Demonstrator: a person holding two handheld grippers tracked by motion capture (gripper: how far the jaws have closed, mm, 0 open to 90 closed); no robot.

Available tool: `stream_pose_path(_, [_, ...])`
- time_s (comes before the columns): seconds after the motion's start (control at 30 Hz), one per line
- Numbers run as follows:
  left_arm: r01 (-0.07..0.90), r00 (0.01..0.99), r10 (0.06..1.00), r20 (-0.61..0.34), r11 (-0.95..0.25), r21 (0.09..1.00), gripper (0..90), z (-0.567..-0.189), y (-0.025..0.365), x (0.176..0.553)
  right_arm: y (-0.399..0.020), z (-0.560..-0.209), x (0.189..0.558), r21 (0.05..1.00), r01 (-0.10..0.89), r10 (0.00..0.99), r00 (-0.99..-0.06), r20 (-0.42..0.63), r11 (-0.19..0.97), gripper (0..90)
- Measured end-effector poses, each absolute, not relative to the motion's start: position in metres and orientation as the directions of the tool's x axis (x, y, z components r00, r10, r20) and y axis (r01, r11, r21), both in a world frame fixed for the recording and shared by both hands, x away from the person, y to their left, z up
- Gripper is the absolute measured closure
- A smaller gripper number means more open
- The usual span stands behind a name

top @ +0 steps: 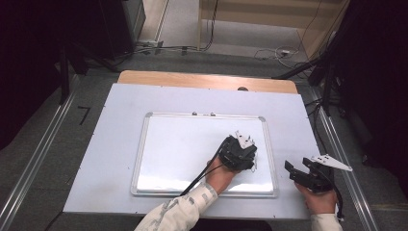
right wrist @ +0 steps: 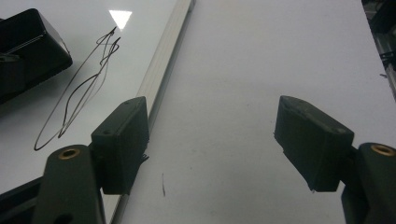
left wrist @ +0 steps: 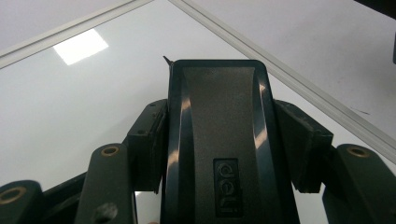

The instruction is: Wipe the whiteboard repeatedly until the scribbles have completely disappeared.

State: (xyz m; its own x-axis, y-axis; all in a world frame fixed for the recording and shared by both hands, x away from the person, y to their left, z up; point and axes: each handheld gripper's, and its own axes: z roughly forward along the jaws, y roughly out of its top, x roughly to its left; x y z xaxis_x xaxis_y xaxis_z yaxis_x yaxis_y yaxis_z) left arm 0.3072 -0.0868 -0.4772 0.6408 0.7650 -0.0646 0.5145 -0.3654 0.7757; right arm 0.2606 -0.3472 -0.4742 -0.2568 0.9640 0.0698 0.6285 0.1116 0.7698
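erasing looks like the job in hand, and it is not finished. the left gripper [top: 243, 150] is clamping a black whiteboard eraser [left wrist: 219, 140] between its pads and is pressing it down on the whiteboard [top: 163, 144], near the board's right frame. a looping marker scribble [right wrist: 79, 107] is lying just beside the eraser on the board, uncleaned, so wiping it is what remains; the rest of the surface is looking clean. the eraser's back is carrying a small raised label reading "deli". the right gripper [top: 308, 175] is resting off the board on the white table sheet [top: 115, 110], jaws spread wide and holding nothing.
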Motion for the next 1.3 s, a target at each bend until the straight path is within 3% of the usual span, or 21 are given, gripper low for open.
stream_pose_path(1.3, [0.505, 0.683, 0.727, -0.066, -0.406, 0.762, 41.1, -0.484, -0.105, 0.304, -0.347, -0.475, 0.261, 0.767, 0.631, 0.964, -0.259, 0.069, 0.114, 24.9])
